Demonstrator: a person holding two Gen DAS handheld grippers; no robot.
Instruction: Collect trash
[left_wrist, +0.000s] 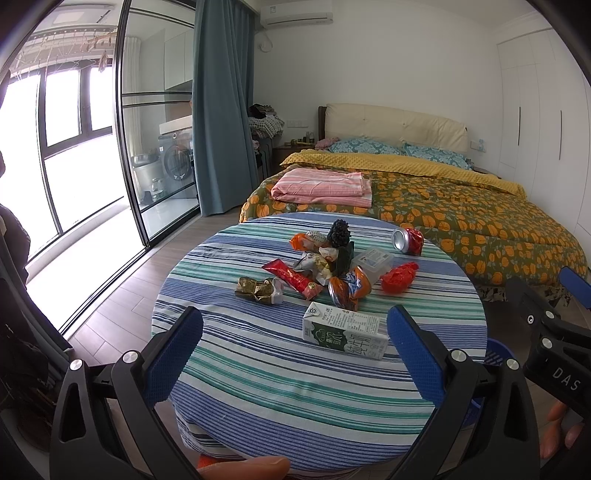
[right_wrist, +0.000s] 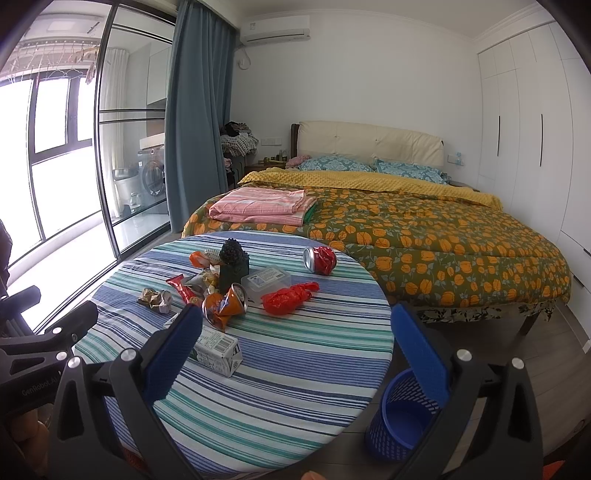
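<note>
Trash collection not yet begun; everything is still lying on the tabletop.

The round striped tabletop (left_wrist: 258, 387) is being kept fully loaded, while the blue mesh bin (right_wrist: 400, 417), standing on the floor by the tabletop's near right edge, is being shown empty inside. Both the left gripper (left_wrist: 295, 354) and right gripper (right_wrist: 295, 350) are being held spread wide, nothing gripped. The milk carton (left_wrist: 345, 332) is lying nearest the near edge; the clear plastic box (left_wrist: 371, 262), crushed red can (left_wrist: 408, 240), red bag (left_wrist: 399, 275) and wrappers (left_wrist: 291, 278) are being left clustered toward the centre and far edge.
</note>
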